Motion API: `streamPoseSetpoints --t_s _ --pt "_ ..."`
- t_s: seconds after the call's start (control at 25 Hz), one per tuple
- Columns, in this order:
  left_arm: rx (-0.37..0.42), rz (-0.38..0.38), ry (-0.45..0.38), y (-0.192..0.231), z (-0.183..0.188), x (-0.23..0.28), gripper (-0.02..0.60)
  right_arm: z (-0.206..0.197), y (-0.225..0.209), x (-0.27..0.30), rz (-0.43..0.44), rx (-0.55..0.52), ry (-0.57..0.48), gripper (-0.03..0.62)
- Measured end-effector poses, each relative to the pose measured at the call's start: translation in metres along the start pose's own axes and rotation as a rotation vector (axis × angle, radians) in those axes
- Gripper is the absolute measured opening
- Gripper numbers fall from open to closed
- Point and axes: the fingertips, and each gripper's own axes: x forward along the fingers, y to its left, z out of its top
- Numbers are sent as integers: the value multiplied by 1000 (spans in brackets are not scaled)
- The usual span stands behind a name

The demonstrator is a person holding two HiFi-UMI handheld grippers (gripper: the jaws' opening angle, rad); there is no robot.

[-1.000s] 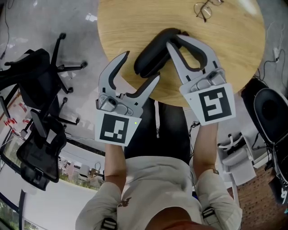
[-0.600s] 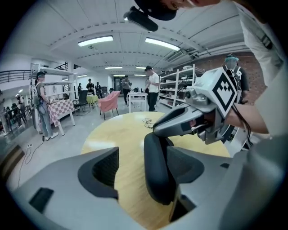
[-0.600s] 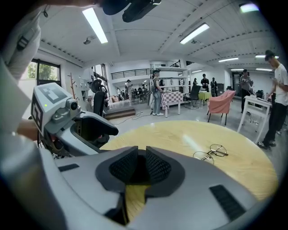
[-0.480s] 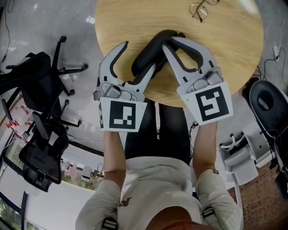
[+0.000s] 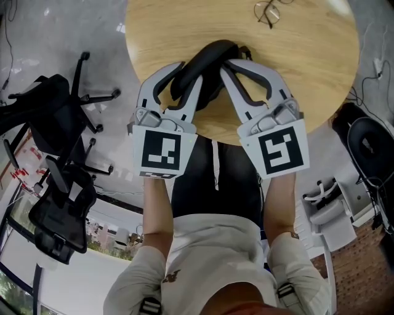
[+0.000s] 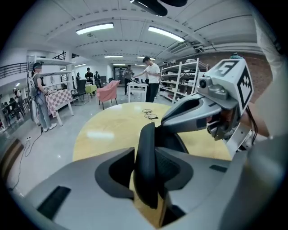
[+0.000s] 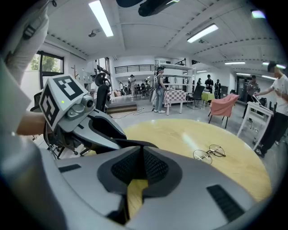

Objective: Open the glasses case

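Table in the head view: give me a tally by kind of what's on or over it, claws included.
glasses case: 1
glasses: 1
claws: 2 (left claw, right claw)
Total: 4

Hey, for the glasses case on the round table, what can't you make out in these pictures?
Seam and hinge of the glasses case: head view, covered by the left gripper and right gripper.
Tips of the right gripper: right gripper view, its own jaw bodies hide whether they pinch the case.
The glasses: head view, partly cut by the top edge.
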Motion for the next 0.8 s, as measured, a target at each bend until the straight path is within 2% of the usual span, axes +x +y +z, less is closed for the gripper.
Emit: streamPoseSetpoints --t_s 0.2,0.48,0.8 --pt "-58 37 12 10 -5 2 121 -3 1 -1 -11 -16 22 35" --pt "-92 88 25 23 -12 7 86 -9 2 -7 -17 -18 27 34" --pt "-151 92 10 31 -15 10 81 -15 3 -10 -21 -22 29 34"
